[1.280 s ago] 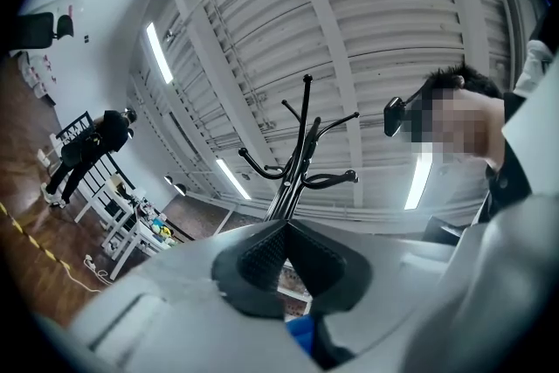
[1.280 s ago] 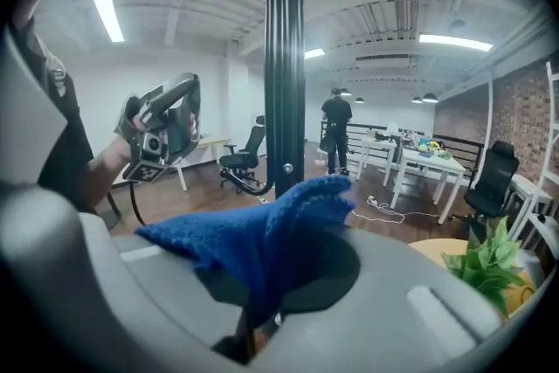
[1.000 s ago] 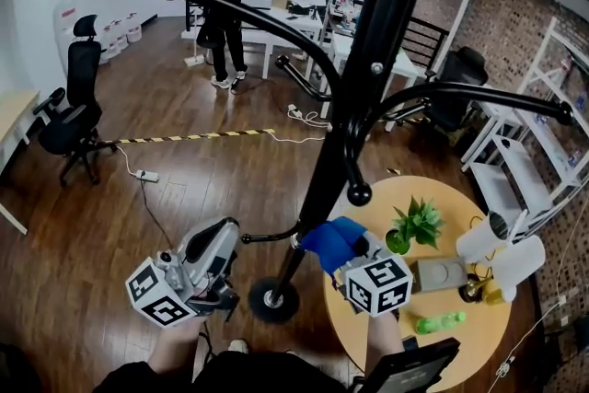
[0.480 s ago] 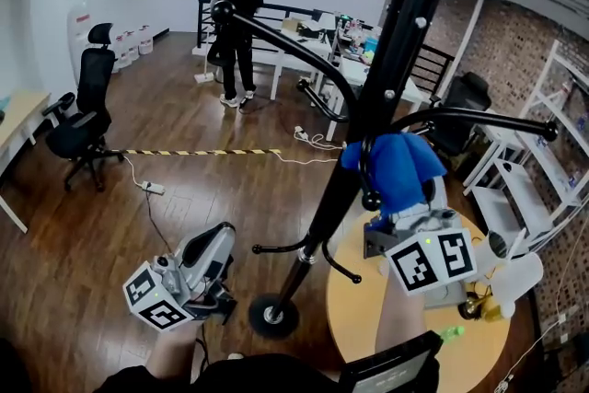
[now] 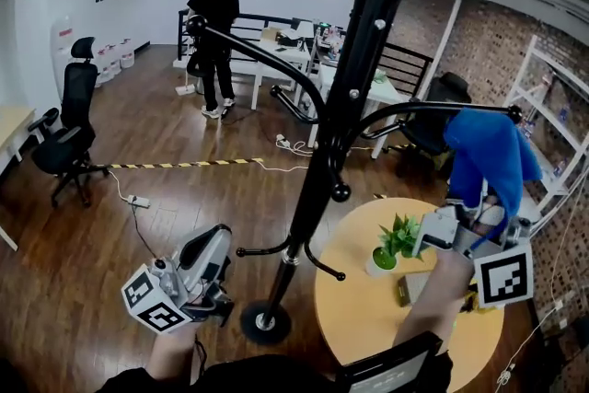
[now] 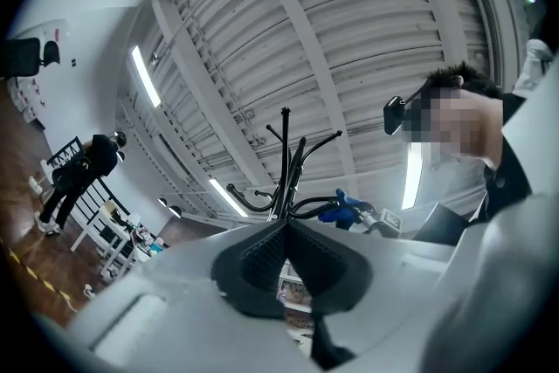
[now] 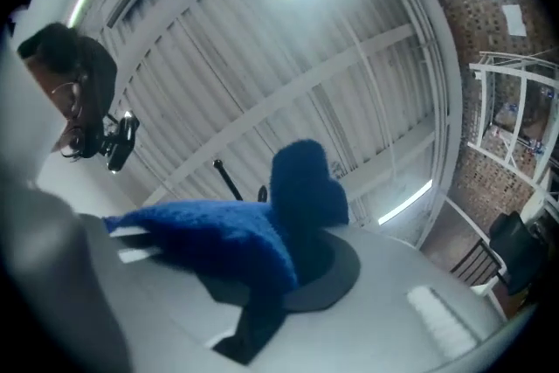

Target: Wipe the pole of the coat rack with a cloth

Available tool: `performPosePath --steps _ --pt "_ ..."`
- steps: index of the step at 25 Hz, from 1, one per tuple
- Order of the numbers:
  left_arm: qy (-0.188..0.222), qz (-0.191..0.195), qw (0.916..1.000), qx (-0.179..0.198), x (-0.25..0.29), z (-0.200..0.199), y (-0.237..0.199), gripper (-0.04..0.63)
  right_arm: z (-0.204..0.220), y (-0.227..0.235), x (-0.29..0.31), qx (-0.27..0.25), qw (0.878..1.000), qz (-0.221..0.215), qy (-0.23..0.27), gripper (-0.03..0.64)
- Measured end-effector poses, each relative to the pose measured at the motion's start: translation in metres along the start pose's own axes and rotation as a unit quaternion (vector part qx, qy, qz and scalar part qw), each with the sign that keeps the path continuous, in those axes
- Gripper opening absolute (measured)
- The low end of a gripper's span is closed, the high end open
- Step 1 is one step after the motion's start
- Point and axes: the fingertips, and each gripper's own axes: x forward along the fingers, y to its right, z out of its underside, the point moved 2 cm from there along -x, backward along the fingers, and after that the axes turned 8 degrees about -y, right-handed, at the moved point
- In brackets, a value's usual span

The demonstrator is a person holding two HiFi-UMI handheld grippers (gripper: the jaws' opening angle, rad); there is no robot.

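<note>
Standing mid-scene, the rack (image 5: 317,170) rises left of the round tabletop (image 5: 354,313). The blue cloth (image 5: 488,152) hangs at right, apart from the pole, grasped by the right tongs (image 5: 467,218). Left tongs (image 5: 207,258): clenched, empty, near left.

Open-plan office, desks (image 5: 276,60), swivel chair (image 5: 64,129), brick wall (image 5: 497,37)

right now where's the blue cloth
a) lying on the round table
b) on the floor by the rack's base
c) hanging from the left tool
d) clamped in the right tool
d: the blue cloth sits between the jaws of the right tool, raised to the right of the pole, while the left tool is shut on nothing.
</note>
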Motion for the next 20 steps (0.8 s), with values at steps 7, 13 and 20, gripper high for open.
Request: performPosePath --steps 7,13,20 --pt "-0.002 0.012 0.9999 -0.011 0.003 0.009 0.009 0.0 0.012 -0.005 0.004 -0.058 0.998 0.02 -0.006 0.02" --pt "0.001 -0.021 0.9998 -0.008 -0.021 0.003 0.001 0.0 0.095 -0.018 0.031 -0.06 0.993 -0.013 -0.102 0.02" --pt "-0.007 -0.041 0.9991 -0.004 -0.03 0.001 -0.002 0.0 0.2 -0.024 0.012 -0.052 0.971 -0.036 -0.23 0.02"
